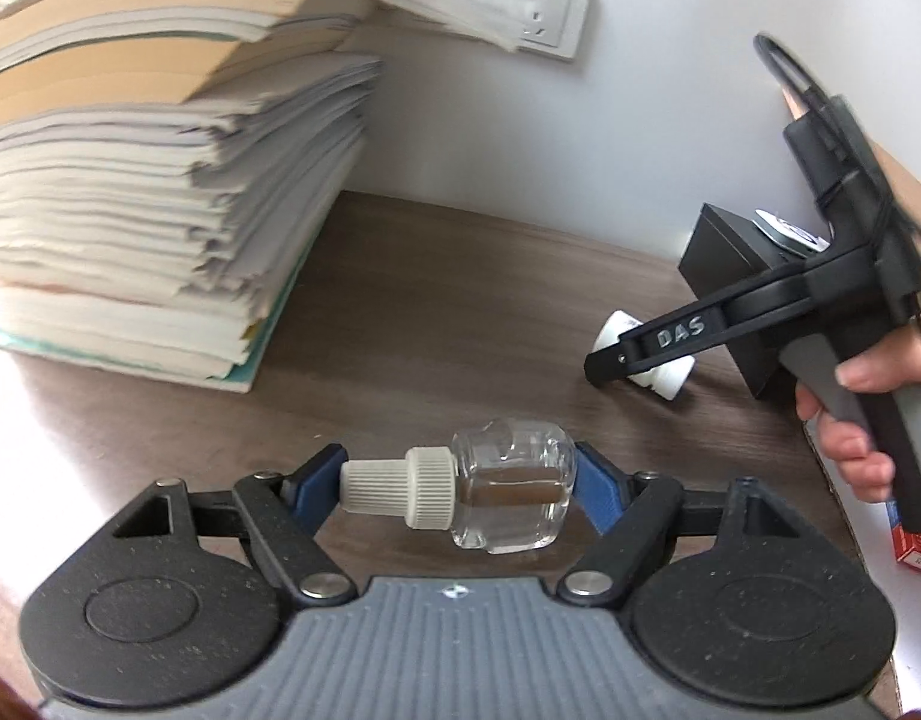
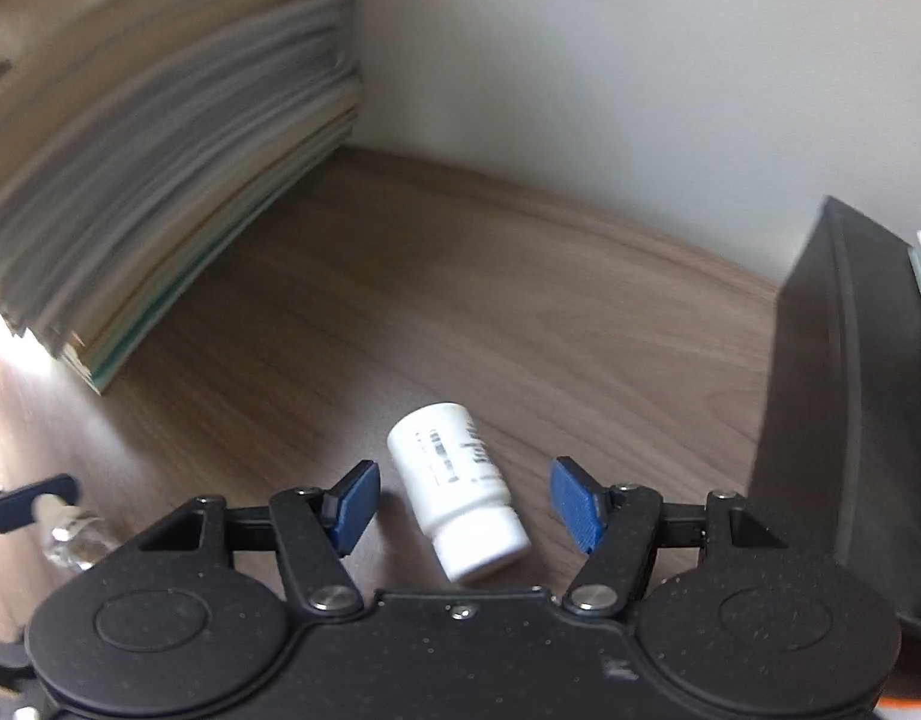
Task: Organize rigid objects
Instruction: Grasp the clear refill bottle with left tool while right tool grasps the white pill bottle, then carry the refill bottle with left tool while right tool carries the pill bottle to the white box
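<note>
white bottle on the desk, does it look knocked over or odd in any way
Yes: the white bottle lies on its side on the wooden desk, cap toward the right gripper, whose open jaws straddle it without touching.

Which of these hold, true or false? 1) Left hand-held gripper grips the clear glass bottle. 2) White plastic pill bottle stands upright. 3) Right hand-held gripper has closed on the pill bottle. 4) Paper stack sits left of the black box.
1) The left hand-held gripper grips the clear glass bottle with the ribbed white cap: true, end to end.
2) The white plastic pill bottle stands upright: false, it lies on its side on the brown wooden desk.
3) The right hand-held gripper has closed on it: false, pads stand clear.
4) The paper stack sits left of the black box: true.
</note>
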### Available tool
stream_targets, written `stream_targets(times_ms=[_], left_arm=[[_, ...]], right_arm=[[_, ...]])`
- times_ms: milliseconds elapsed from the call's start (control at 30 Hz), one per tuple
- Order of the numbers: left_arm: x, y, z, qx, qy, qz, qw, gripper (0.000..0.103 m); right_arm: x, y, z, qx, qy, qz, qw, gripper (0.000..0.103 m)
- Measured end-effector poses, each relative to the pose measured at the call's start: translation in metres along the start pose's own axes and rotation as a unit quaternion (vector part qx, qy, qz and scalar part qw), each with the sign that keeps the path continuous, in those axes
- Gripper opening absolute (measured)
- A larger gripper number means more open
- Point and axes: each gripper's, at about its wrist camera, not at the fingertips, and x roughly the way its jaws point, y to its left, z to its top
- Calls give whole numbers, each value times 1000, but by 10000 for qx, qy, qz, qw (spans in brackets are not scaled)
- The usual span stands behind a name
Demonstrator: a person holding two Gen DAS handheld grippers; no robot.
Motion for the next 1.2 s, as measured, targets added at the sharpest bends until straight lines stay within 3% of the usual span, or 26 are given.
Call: stream_targets(times_ms=[33, 67, 100, 467, 900, 1200], left_arm=[[-3, 2, -1, -28, -4, 43, 10000, 81], [-4, 2, -1, -40, -13, 77, 10000, 81], [-5, 3, 0, -64, -16, 101, 9999, 81], [-13, -13, 11, -263, -29, 262, 9993, 81], [-55, -67, 4, 138, -103, -213, 9996, 81], [-88, -123, -11, 275, -28, -505, 9983, 81]], right_arm=[[1, 2, 1, 8, -26, 1, 10000, 65], [0, 3, 1, 68, -43, 10, 10000, 47], [-2, 5, 1, 112, -45, -101, 9999, 40], [-74, 19, -33, 465, -193, -584, 9970, 40], [-178, 10, -88, 1088, -764, -985, 9862, 40], [-256, -18, -160, 1697, -963, -1211, 9733, 40]])
